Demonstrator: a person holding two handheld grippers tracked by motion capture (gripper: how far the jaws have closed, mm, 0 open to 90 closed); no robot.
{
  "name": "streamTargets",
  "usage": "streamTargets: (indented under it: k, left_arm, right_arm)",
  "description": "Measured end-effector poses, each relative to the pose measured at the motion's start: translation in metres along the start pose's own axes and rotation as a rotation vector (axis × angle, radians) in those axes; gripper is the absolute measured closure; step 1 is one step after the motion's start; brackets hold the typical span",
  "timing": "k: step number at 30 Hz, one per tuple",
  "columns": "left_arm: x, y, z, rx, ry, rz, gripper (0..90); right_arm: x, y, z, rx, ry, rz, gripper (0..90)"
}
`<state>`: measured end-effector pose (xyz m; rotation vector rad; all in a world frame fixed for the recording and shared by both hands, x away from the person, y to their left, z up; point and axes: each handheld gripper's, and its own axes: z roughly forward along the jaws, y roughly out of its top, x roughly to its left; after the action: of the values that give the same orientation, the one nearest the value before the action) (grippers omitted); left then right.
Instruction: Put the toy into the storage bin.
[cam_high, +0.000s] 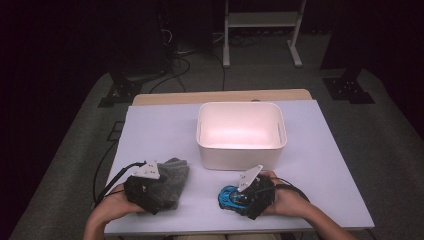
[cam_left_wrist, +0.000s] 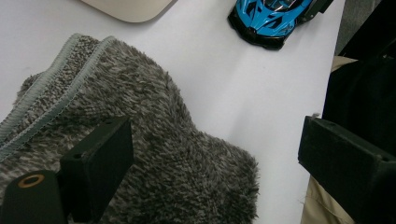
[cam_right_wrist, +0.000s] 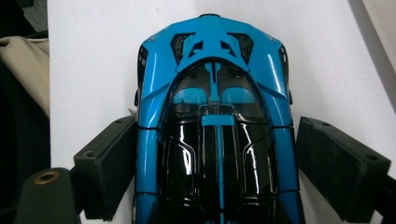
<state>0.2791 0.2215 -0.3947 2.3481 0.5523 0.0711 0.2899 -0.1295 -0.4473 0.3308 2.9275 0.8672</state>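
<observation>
A blue and black toy car (cam_high: 229, 196) (cam_right_wrist: 215, 93) lies on the white table at the near right, nose pointing away from my right gripper (cam_high: 236, 198) (cam_right_wrist: 215, 140). That gripper's jaws stand wide on either side of the car's rear half, the left pad close against it and a thin gap at the right pad. A grey fuzzy sock (cam_high: 172, 177) (cam_left_wrist: 154, 121) lies at the near left. My left gripper (cam_high: 161, 196) (cam_left_wrist: 215, 135) is open above it, one jaw over the sock and the other out past the table's near edge. The car (cam_left_wrist: 268, 18) also appears far off in the left gripper view.
A white plastic bin (cam_high: 240, 156) (cam_left_wrist: 130, 9) stands in the middle of the table (cam_high: 160, 130), beyond both grippers, with nothing inside. Cables trail from both grippers off the table's near edge. A white frame (cam_high: 262, 20) stands on the floor behind.
</observation>
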Motion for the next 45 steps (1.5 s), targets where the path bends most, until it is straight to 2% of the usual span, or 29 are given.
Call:
streamTargets:
  k: [4, 9, 15, 29, 36, 45]
  left_arm:
    - [0.0, 0.0, 0.0, 0.001, 0.0, 0.001, 9.8]
    - [0.0, 0.0, 0.001, 0.005, -0.001, 0.002, 9.8]
    - [-0.001, 0.001, 0.002, 0.006, -0.003, 0.003, 9.8]
    - [-0.001, 0.0, 0.001, 0.002, -0.002, 0.004, 9.8]
    - [0.0, 0.0, 0.001, 0.005, -0.003, 0.005, 9.8]
    - [0.0, -0.001, 0.001, 0.009, -0.006, 0.009, 9.8]
  right_arm:
    - [0.001, -0.001, -0.002, 0.01, 0.007, -0.004, 15.1]
    - [0.002, -0.004, -0.002, -0.003, 0.005, -0.001, 15.6]
    - [0.002, -0.001, -0.005, 0.014, 0.012, -0.008, 24.5]
    - [0.001, 0.007, -0.004, 0.081, 0.018, -0.013, 24.8]
    - [0.0, 0.009, -0.004, 0.095, 0.027, -0.018, 24.9]
    - [-0.001, 0.009, -0.006, 0.105, 0.041, -0.067, 25.0]
